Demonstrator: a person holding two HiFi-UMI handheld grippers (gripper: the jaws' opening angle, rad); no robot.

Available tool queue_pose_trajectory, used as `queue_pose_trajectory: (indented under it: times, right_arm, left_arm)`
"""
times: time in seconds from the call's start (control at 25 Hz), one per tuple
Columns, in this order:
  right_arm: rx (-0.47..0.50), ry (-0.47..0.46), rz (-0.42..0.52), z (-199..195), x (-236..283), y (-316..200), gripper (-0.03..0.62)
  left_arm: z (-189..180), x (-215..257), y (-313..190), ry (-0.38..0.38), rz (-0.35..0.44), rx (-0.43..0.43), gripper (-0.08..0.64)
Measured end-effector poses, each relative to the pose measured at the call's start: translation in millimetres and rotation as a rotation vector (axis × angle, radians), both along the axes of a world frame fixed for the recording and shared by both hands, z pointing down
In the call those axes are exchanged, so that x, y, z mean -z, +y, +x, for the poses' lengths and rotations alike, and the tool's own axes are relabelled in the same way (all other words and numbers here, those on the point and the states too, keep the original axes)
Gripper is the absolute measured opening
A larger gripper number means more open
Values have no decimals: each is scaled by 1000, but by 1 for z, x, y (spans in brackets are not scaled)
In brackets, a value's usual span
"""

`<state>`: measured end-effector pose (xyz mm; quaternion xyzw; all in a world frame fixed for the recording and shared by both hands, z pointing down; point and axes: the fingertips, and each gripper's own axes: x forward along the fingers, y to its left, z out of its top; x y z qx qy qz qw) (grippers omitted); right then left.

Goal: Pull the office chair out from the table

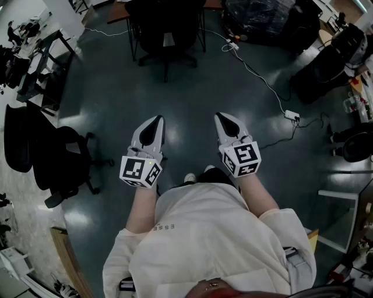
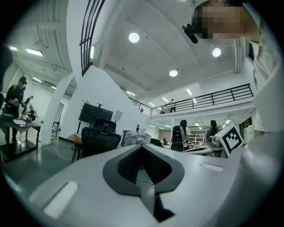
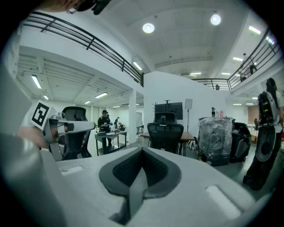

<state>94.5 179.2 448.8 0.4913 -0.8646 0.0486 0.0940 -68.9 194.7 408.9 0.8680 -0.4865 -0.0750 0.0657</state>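
Observation:
A black mesh office chair [image 1: 165, 32] stands tucked under a brown table [image 1: 119, 13] at the top of the head view, well ahead of me across bare floor. It also shows in the right gripper view, chair [image 3: 165, 133] at the table [image 3: 188, 136], and in the left gripper view, chair [image 2: 100, 139]. My left gripper [image 1: 157, 120] and right gripper [image 1: 222, 118] are held side by side in front of my body, pointing toward the chair. Both are shut with nothing between the jaws.
Another black office chair [image 1: 55, 157] stands at the left on the dark floor. A white cable with a power strip [image 1: 291, 115] runs across the floor at the right. A plastic-wrapped bundle [image 1: 256, 17] and more chairs [image 1: 326, 64] crowd the upper right. People stand by desks [image 3: 104, 124] in the distance.

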Motion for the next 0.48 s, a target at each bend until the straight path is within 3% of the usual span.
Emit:
queue_pose_trajectory:
  times: [0.48]
  right_arm:
    - [-14,5,-5,-2,-2,-2,-11]
  left_arm:
    - [-4,2,0,50,19,-8,14]
